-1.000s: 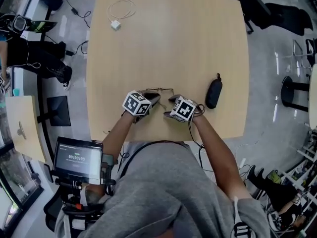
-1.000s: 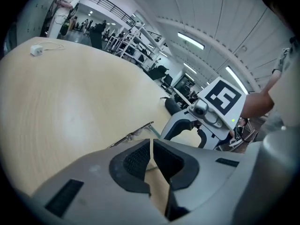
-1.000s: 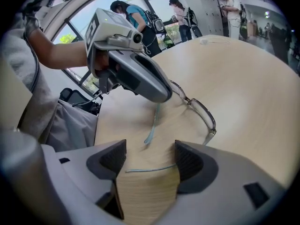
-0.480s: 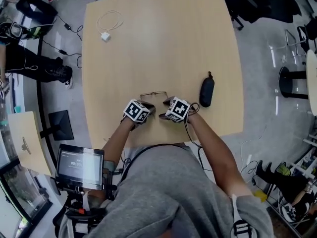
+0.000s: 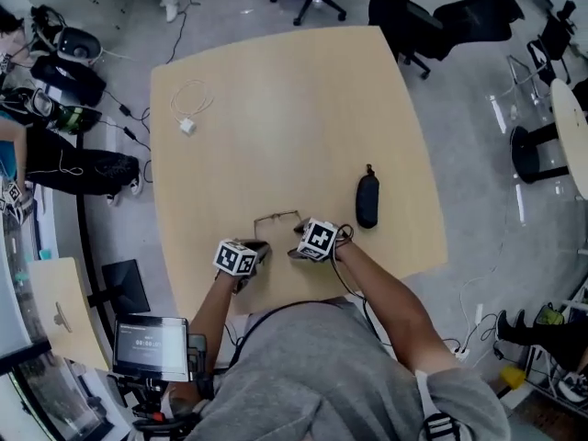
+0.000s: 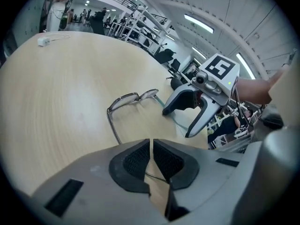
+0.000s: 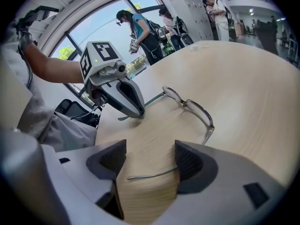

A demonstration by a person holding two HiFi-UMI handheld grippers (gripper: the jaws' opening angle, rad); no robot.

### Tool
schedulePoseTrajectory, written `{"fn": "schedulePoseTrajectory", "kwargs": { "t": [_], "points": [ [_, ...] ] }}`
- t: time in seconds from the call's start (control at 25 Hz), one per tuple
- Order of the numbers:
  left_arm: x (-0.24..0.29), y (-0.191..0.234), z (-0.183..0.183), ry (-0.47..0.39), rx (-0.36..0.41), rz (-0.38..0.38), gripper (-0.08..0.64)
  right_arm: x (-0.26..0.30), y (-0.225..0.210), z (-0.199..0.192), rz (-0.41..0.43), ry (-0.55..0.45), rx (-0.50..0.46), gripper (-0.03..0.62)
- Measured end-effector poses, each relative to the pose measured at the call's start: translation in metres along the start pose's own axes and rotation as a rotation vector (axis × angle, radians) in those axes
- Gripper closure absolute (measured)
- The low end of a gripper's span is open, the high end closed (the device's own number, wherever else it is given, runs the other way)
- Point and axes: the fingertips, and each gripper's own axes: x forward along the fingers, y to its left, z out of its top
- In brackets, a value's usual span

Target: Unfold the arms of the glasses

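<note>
One pair of glasses [image 5: 277, 217] on the counter [image 5: 276, 108], front away from us, both arms running back toward us. The left gripper [image 6: 151, 156] pinches the left arm's tip. The right gripper [image 7: 149, 161] has its fingers [image 7: 190, 161] spread, with the right arm's tip loose between them. We judge both arms already unfolded.

Thin wire-framed glasses [image 5: 277, 218] with clear lenses sit on the counter [image 5: 276, 108], close to its near edge. The lenses face far, and both arms are open, trailing back nearward.
</note>
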Motion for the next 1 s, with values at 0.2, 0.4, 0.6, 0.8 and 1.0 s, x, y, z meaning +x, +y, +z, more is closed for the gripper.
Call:
{"fn": "schedulePoseTrajectory", "kwargs": {
  "t": [0.2,0.4,0.6,0.8,1.0],
  "points": [
    [-0.023,-0.03,0.01,-0.115,-0.052,0.033,0.554,-0.035,0.021,0.001,-0.008,-0.138,0.026,0.284],
    [-0.061,-0.057,0.027,-0.24,-0.03,0.073,0.554,-0.092,0.029,0.01,-0.086,-0.276,0.025,0.285],
    [-0.118,-0.094,0.029,-0.411,-0.024,0.143,0.554,-0.158,0.046,0.025,-0.175,-0.497,0.038,0.553],
    [-0.184,-0.138,0.063,-0.612,0.106,0.243,0.554,-0.253,0.059,0.055,-0.23,-0.741,0.004,0.584],
    [-0.286,-0.196,0.111,-0.87,0.291,0.32,0.555,-0.347,0.105,0.104,-0.296,-0.898,-0.174,0.584]
  ]
}}
